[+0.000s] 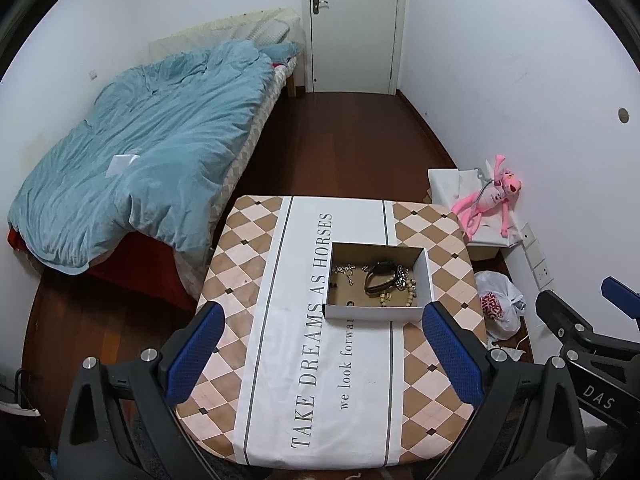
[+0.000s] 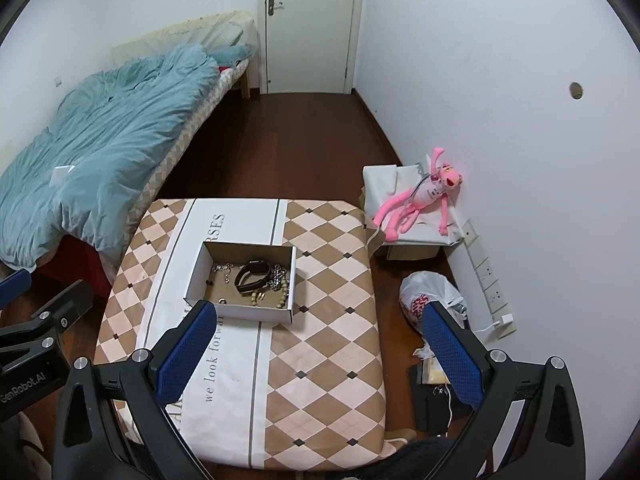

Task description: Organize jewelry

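Cardboard box point(image 1: 378, 312) on the counter point(image 1: 280, 360) corrals the tangled jewelry point(image 1: 384, 280) in one spot, while left gripper point(image 1: 320, 360) and right gripper point(image 2: 320, 356) hover back, jaws released, holding nothing.

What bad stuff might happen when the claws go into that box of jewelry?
The silver chains, bead bracelet and black watch strap lie bunched together in the shallow white cardboard box, so grabbing one may drag the others out. The box sits loose on the checkered tablecloth, so a push from the open right claw or left claw might slide it.
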Demonstrator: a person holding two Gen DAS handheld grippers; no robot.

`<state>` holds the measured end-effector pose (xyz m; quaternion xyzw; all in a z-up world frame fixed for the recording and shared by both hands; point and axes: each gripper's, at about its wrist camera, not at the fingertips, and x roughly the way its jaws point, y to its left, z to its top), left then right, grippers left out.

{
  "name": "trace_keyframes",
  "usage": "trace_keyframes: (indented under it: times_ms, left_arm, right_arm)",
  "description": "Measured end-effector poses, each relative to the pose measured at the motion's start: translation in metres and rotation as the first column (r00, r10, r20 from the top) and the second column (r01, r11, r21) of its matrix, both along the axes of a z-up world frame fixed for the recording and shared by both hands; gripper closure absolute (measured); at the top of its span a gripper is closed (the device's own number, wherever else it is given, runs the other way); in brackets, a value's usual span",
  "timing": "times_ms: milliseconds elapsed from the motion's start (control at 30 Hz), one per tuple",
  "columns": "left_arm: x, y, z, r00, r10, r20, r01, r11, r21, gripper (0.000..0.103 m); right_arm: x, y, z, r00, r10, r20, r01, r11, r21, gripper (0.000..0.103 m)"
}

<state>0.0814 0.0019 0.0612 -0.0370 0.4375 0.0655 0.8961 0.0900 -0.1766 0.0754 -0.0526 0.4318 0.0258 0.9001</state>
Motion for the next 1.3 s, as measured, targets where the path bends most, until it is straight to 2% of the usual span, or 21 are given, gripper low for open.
trace_keyframes:
  times_ms: [433, 1300]
  left_arm:
    - [0.011, 0.002, -0.011, 0.999, -0.002, -0.033, 0.002, 1.0, 0.007, 0.002]
    - [0.013, 0.007, -0.017, 0.999, 0.008, -0.032, -0.007, 1.0, 0.025, 0.002]
  right_arm:
    - [0.018, 0.006, -0.019, 0.998, 0.011, -0.056, -0.012, 1.0, -0.013, 0.0]
    - [0.02, 0.008, -0.022, 0.997, 0.016, -0.07, -0.018, 1.0, -0.019, 0.0]
